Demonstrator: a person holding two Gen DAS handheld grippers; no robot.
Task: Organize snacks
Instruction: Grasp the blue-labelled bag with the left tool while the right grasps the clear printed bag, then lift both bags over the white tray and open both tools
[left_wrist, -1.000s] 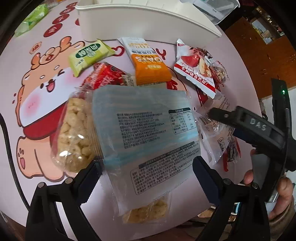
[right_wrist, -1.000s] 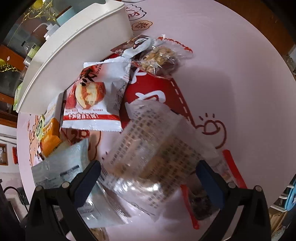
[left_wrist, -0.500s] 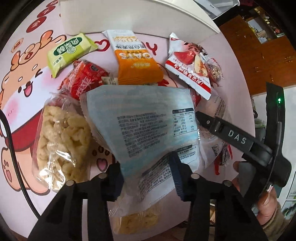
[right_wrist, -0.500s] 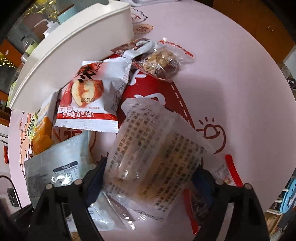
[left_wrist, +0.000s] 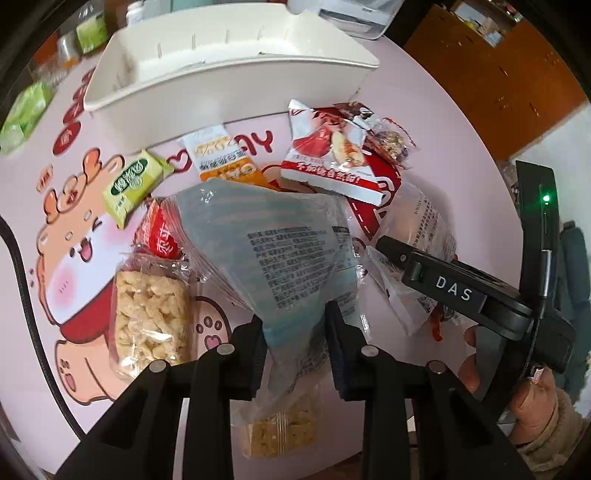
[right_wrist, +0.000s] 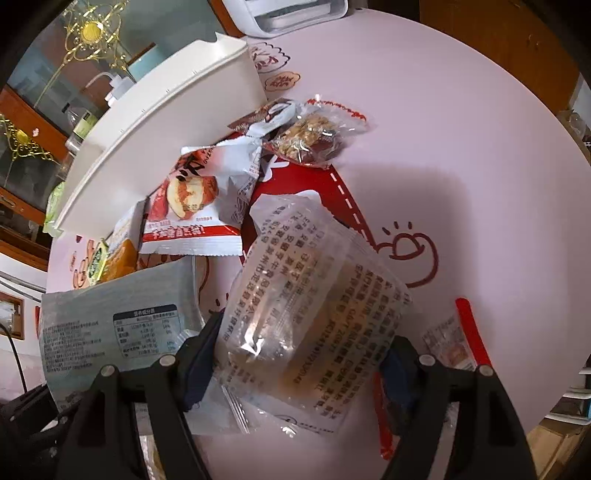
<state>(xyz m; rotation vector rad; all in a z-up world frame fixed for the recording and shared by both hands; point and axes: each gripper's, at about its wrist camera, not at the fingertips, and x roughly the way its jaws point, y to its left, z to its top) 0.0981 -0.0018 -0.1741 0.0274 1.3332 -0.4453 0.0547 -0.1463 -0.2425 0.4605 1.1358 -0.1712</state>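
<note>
- My left gripper (left_wrist: 293, 334) has just squeezed its jaws nearly together on the lower end of the pale blue snack bag (left_wrist: 280, 251), whose back panel carries dense fine print and a nutrition table (too small for me to read).
- My right gripper (right_wrist: 299, 356) has just been narrowing its jaws; both pads press the sides of the clear printed pouch (right_wrist: 310, 306), low centre of the right wrist view, text running sideways and not legible to me.
- In the left wrist view, the right tool's arm at right centre reads "DAS" (left_wrist: 453, 293), with a green light above it and a hand (left_wrist: 532, 402) at lower right.
- Upper centre of that view: the white bin (left_wrist: 221, 70), nothing visible inside it that I can make out.
- Just below the bin lie a green packet (left_wrist: 131, 184), an orange-and-white packet (left_wrist: 225, 160) partly covered by the blue bag, and a red-and-white apple-picture bag (left_wrist: 328, 155) with Chinese lettering.
- A clear bag of puffed pieces (left_wrist: 151, 317) sits at lower left beside a red wrapper (left_wrist: 162, 236).
- A clear nut pack (right_wrist: 314, 136) rests upper centre of the right wrist view, on the pink cartoon mat (right_wrist: 461, 129).
</note>
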